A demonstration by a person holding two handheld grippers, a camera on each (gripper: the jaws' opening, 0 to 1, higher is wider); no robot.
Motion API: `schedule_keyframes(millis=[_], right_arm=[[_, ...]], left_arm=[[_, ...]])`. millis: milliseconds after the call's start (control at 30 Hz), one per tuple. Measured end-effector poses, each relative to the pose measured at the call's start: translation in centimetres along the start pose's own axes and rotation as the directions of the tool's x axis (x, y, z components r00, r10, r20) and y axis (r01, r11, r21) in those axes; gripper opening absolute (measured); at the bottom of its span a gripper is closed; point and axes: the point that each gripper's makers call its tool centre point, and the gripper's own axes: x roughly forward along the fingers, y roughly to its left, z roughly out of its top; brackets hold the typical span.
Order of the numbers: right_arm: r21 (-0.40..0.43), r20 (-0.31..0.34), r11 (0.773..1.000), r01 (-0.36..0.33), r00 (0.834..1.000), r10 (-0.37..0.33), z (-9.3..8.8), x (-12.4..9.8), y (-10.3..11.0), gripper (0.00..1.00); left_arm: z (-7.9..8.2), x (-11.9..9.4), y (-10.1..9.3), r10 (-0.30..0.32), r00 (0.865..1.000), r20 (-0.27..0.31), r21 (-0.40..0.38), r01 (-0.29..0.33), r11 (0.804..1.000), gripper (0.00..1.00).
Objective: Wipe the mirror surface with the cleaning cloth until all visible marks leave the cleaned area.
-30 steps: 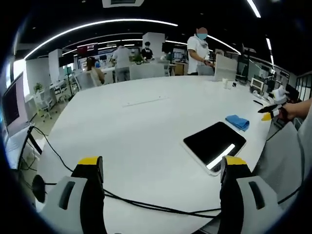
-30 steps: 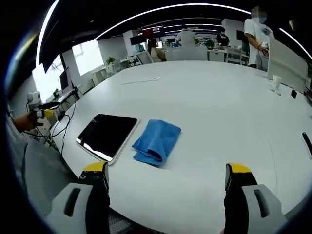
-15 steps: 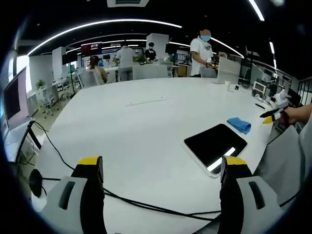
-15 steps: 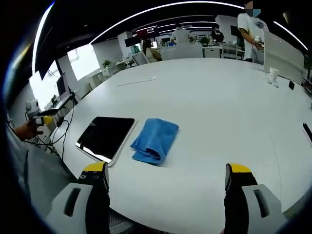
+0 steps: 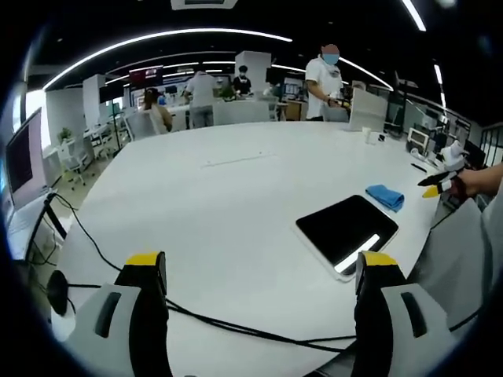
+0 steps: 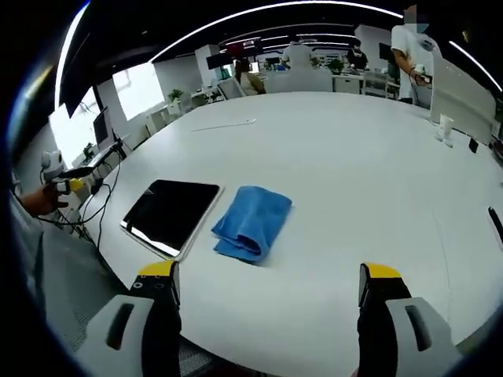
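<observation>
A dark rectangular mirror point(image 5: 346, 230) point(image 6: 170, 214) with a white rim lies flat near the edge of a large white table point(image 5: 236, 204). A crumpled blue cleaning cloth point(image 6: 251, 222) point(image 5: 384, 195) lies on the table just beside the mirror, touching nothing else. My left gripper point(image 5: 259, 271) hangs open over the table edge, short of the mirror. My right gripper point(image 6: 267, 283) stands open a little short of the cloth, nothing between its jaws. The right gripper point(image 5: 437, 182) also shows at the far right of the left gripper view, and the left gripper point(image 6: 69, 179) at the left of the right gripper view.
A black cable point(image 5: 196, 318) runs along the table's near edge in the left gripper view. Small white items point(image 6: 445, 132) and a dark pen point(image 6: 495, 226) lie at the far right. Several people point(image 5: 324, 78) stand by desks beyond the table. A thin white strip point(image 5: 234, 163) lies mid-table.
Both views have shifted only slightly with the hands. The mirror and cloth lie where they were, and both grippers stay open.
</observation>
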Motion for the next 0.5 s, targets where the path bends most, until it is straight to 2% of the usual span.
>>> schedule_keyframes(millis=[100, 333, 500], right_arm=[[-0.041, 0.001, 0.999, 0.008, 1.000, -0.008, 0.2, 0.1, -0.2, 0.93], [-0.036, 0.002, 0.999, 0.010, 1.000, -0.010, 0.5, 0.6, -0.4, 0.91], [-0.028, 0.031, 1.000, -0.008, 0.999, 0.009, 1.6, 0.6, -0.1, 0.91]], left_arm=[[0.1, 0.0, -0.1, 0.000, 1.000, 0.001, -0.003, 0.000, 1.000, 0.99], [0.9, 0.3, -0.1, 0.006, 1.000, 0.013, -0.001, -0.006, 1.000, 0.99], [0.5, 0.3, 0.3, 0.013, 1.000, 0.002, 0.005, -0.013, 1.000, 0.99]])
